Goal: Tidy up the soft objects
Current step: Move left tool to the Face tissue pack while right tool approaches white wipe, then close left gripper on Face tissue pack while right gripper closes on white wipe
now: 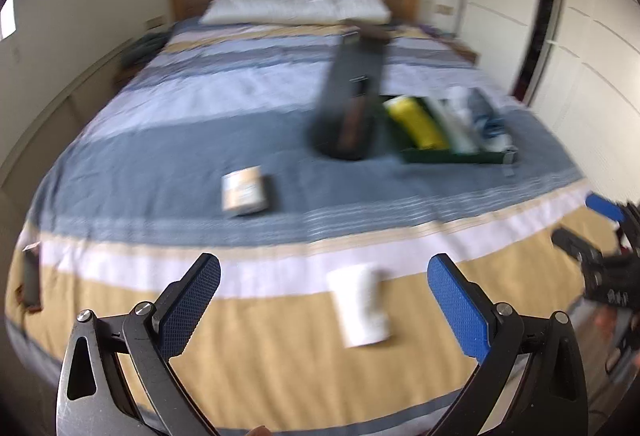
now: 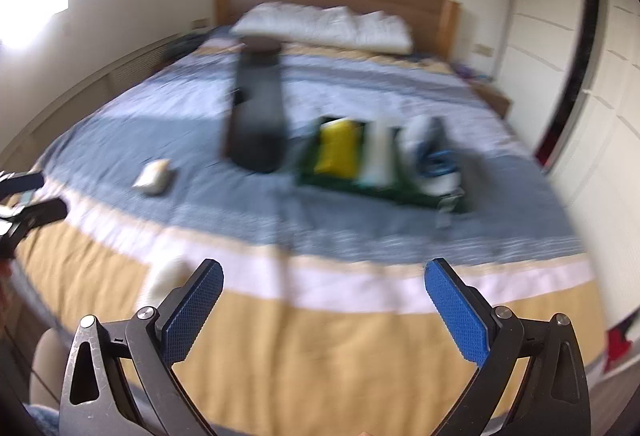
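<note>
Two grippers over the bed [image 1: 160, 156], both empty, jaws wide apart.
Left gripper [image 1: 324, 300] hangs above a white roll [image 1: 360, 306]; right gripper [image 2: 324, 300] beside it; tan roll [image 1: 245, 195] lies near the green tray [image 1: 452, 157].

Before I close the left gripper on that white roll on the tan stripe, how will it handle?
The white roll looks like rolled cloth, so it probably squashes under the pads and weighs little. Lying on its side, it may roll on the bedspread if nudged. The left gripper is open.
</note>
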A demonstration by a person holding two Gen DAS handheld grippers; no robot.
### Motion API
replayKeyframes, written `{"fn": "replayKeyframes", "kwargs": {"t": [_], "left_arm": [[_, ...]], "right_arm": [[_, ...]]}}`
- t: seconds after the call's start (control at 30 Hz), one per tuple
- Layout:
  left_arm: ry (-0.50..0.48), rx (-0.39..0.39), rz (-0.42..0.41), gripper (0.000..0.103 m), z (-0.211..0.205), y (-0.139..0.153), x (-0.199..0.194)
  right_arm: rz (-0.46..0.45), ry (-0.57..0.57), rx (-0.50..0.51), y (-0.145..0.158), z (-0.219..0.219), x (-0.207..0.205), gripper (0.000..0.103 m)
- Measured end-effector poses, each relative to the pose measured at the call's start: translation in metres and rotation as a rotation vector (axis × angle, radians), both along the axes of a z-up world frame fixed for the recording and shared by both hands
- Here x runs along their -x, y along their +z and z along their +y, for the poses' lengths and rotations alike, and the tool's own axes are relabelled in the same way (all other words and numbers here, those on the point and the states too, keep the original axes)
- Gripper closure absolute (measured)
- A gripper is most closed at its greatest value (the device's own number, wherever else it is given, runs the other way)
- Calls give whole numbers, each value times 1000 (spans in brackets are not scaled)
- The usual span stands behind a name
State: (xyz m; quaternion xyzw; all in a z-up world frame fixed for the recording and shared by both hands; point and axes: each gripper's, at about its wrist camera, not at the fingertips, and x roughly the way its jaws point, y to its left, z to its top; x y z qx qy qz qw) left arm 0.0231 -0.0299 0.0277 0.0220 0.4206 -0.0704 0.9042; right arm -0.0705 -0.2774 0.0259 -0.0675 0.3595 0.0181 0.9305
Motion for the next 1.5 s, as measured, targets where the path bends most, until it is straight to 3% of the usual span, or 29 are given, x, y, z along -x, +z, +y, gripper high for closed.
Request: {"fn": "replayKeyframes", "kwargs": {"t": [0.2, 0.37, 0.73, 1.1, 1.5], "left_arm": [[121, 2, 83, 1, 65, -43, -19], [151, 31, 148, 1, 82, -74, -50], [170, 40, 223, 1, 87, -116, -121], [196, -34, 300, 1, 77, -147, -192], [226, -75, 382, 1, 62, -179, -220]], "right_arm": [[132, 94, -34, -52, 82, -23, 0], [209, 121, -24, -78, 115, -48, 0], [313, 39, -46, -139, 129, -98, 0], [343, 52, -51, -161, 139, -120, 0], [392, 37, -66, -177, 133, -130, 0]]}}
